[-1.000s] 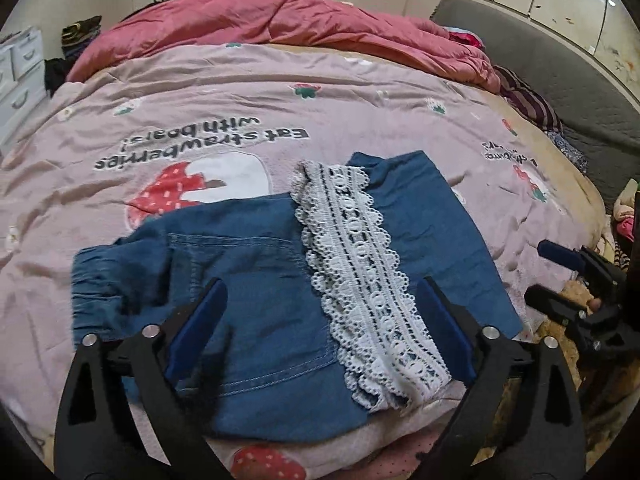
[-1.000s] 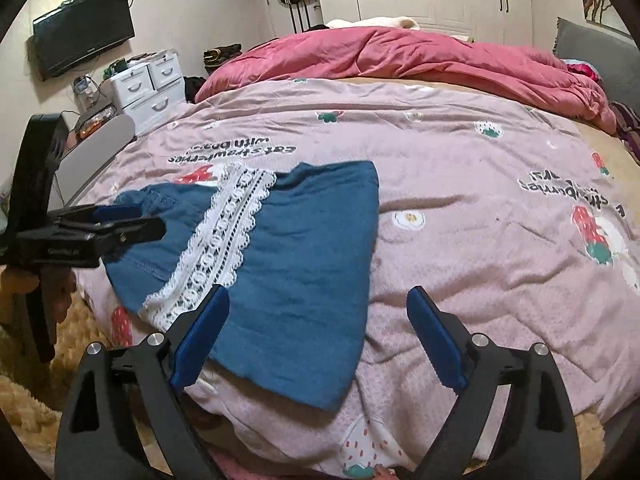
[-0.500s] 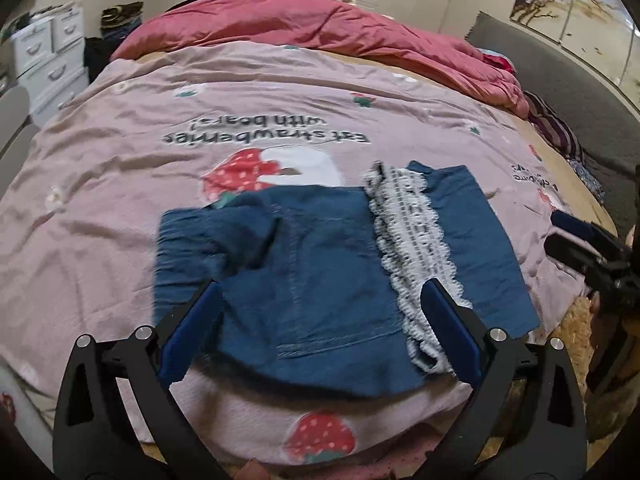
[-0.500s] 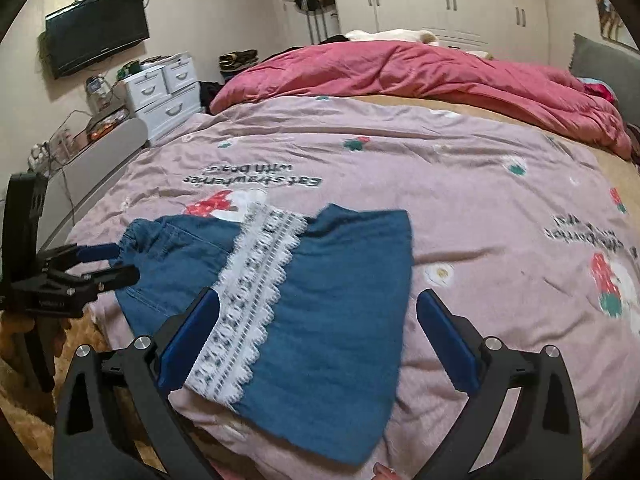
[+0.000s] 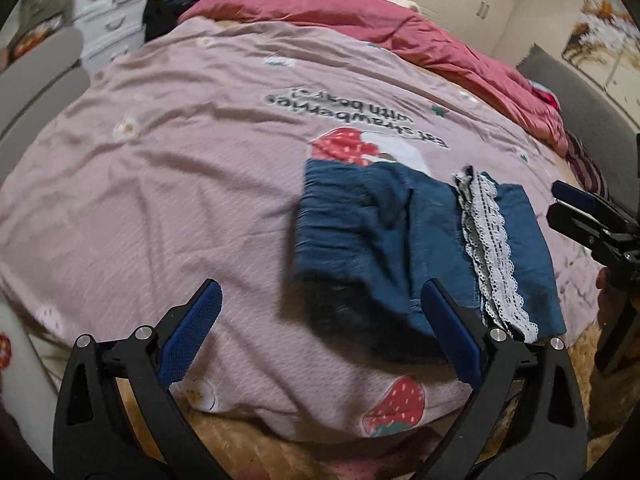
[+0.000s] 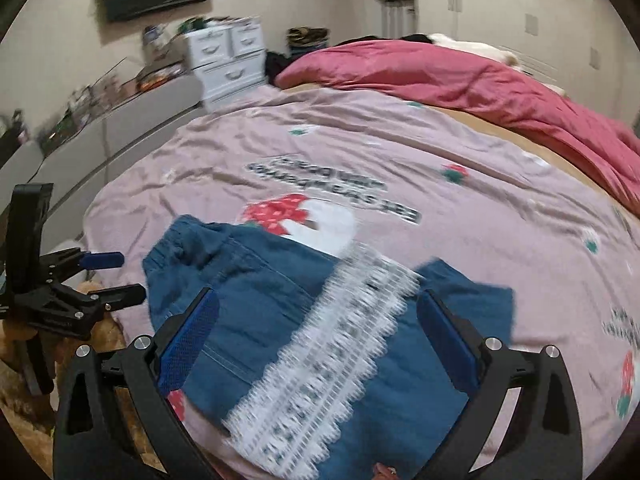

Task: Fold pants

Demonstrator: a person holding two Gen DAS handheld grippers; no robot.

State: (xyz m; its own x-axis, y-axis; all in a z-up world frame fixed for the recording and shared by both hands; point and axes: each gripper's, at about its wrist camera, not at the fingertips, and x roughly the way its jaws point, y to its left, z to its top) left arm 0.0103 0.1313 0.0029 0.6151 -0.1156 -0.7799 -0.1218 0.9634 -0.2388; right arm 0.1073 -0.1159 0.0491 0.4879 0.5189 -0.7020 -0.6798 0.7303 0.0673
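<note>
Nearest to us, the right tool (image 6: 316, 336) hangs with its jaws wide apart and nothing clamped; in its own view the pants (image 6: 280, 320) lie directly under and ahead of it, the white lace band (image 6: 340, 344) running between the two fingers. The left tool (image 5: 320, 328) is also spread wide and empty, but it sits off the garment: in the left view the pants (image 5: 400, 240) lie ahead and to its right, only its right finger overlapping the blue cloth. So we judge the right hand nearer for the coming grasp. The pants rest at the bed's near edge on the pink bedspread (image 5: 180, 180), long axis running sideways, gathered waistband (image 5: 320, 216) toward the left hand, hem toward the right.
</note>
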